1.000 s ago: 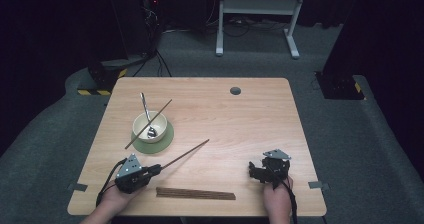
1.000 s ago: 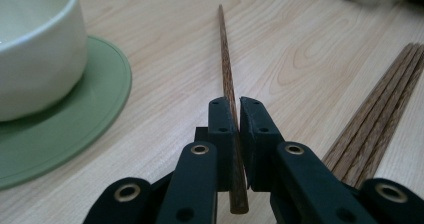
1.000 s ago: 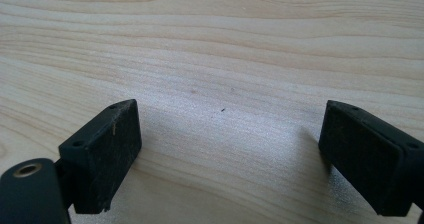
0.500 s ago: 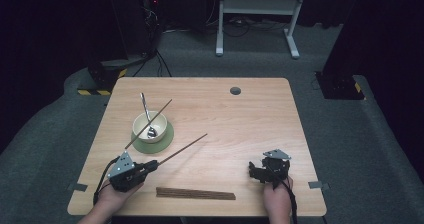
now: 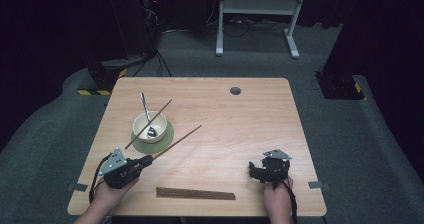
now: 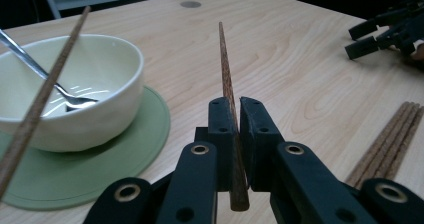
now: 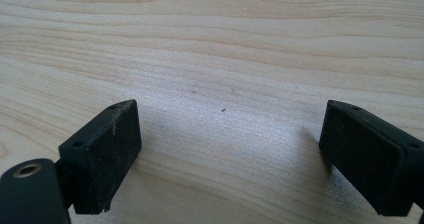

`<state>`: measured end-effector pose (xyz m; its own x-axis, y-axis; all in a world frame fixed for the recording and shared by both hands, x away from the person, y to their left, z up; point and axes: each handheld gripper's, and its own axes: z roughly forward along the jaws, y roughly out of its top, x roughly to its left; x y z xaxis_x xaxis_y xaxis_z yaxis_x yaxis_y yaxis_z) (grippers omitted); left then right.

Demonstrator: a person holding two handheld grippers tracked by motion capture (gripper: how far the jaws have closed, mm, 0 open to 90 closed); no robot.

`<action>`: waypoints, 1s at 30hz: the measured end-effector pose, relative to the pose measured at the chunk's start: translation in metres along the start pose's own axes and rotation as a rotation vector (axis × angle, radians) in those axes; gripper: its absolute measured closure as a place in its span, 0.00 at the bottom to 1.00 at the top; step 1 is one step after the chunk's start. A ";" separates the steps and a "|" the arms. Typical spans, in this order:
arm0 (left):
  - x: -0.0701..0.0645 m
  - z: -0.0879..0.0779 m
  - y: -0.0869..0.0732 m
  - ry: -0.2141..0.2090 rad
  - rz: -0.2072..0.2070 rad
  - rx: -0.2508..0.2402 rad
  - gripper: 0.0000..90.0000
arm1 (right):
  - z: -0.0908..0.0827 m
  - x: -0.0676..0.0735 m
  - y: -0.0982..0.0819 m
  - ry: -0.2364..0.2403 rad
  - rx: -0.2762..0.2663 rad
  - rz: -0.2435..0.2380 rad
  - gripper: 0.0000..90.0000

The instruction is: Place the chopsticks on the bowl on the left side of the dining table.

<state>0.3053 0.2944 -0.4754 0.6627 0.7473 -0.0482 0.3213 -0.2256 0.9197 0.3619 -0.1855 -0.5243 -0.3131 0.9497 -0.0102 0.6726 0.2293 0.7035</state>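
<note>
Dark curtains and grey carpet ring a pale wooden table (image 5: 240,119). Near its front left corner the left gripper (image 6: 233,129) has its jaws pinched tight on a chopstick (image 6: 226,79), which slants up off the table toward the middle. Just left of it a bowl (image 5: 149,128) with a spoon (image 5: 145,109) sits on a green mat (image 5: 167,140), another chopstick (image 5: 148,124) lying across its rim. More chopsticks (image 5: 195,193) lie bundled along the front edge. Near the front right corner, the right gripper (image 7: 227,159) rests with jaws wide apart, holding nothing.
</note>
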 end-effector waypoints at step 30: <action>0.053 0.006 0.003 0.185 -0.112 -0.047 0.93 | 0.001 0.001 0.001 0.005 0.001 -0.010 0.10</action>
<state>0.3450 0.3299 -0.4775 0.4874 0.8693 -0.0829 0.3513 -0.1083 0.9300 0.3631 -0.1842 -0.5244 -0.3232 0.9462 -0.0135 0.6701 0.2389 0.7028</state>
